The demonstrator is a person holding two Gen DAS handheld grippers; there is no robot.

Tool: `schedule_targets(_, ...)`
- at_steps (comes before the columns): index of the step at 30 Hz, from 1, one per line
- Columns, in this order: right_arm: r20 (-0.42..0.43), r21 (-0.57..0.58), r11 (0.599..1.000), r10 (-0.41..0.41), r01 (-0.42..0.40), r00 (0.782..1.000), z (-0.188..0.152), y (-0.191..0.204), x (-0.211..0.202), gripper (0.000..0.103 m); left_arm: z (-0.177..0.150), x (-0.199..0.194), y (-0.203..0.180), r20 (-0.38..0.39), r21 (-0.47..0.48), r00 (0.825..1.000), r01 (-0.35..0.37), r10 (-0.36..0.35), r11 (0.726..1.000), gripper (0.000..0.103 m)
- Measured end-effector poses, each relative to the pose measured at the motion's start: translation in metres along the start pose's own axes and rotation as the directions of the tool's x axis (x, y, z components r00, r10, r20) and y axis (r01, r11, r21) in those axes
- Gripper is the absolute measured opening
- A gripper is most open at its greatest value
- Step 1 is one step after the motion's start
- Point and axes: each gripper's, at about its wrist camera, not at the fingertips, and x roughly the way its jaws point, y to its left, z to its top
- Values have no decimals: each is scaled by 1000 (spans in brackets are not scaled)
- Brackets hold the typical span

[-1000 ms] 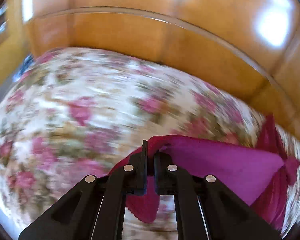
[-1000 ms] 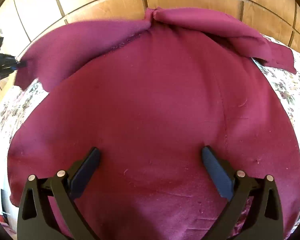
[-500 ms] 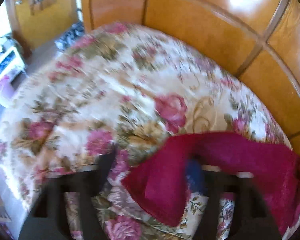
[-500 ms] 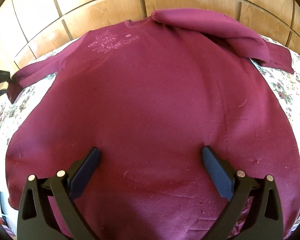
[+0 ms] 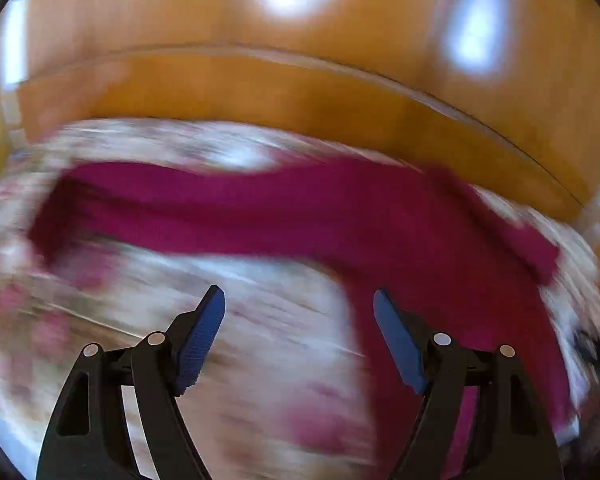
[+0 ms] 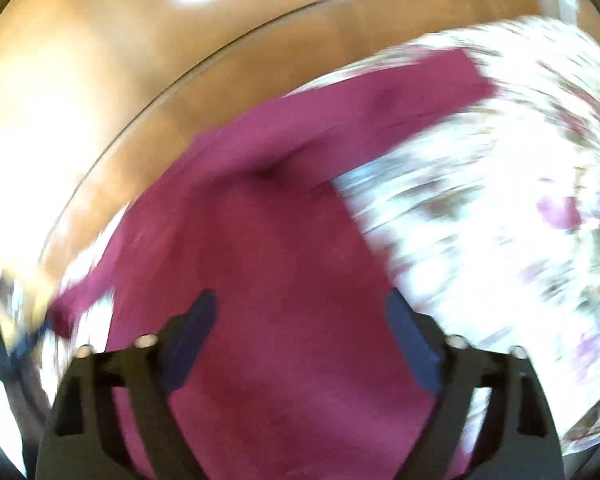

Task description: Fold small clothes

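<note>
A maroon long-sleeved top lies spread on a floral bedspread. In the left wrist view one sleeve stretches to the left and the body runs down the right side. My left gripper is open and empty, above the bedspread just left of the body. In the right wrist view the top fills the middle, with a sleeve reaching up to the right. My right gripper is open and empty over the body. Both views are blurred by motion.
A glossy wooden headboard runs behind the bed, also in the right wrist view. The floral bedspread extends to the right of the top. A dark blurred shape is at the right edge of the left wrist view.
My left gripper has let go of the sleeve and opened; the sleeve now lies out flat on the bed. Both cameras have swung, and the right gripper has shifted toward the top's right side.
</note>
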Motion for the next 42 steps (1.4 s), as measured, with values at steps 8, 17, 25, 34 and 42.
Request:
schedule_targets(8, 38, 315, 944, -112, 94, 993, 115, -109, 50, 61, -67, 51, -129, -164, 227, 978, 164, -128, 960, 76)
schedule_targets(17, 28, 369, 914, -191, 167, 981, 177, -111, 118, 47, -76, 69, -126, -227, 249, 971, 132, -75, 959, 76)
schedule_targets(25, 198, 211, 953, -259, 217, 946, 209, -99, 36, 7, -83, 57, -119, -248, 237, 966, 139, -78, 962, 76)
schedule_targets(34, 201, 363, 865, -436, 346, 877, 195, -190, -23, 7, -90, 48, -116, -233, 241, 971, 107, -49, 965, 77)
schedule_targets(42, 132, 464, 864, -285, 195, 949, 129, -219, -23, 84, -92, 21, -97, -245, 182, 967, 116, -69, 976, 77)
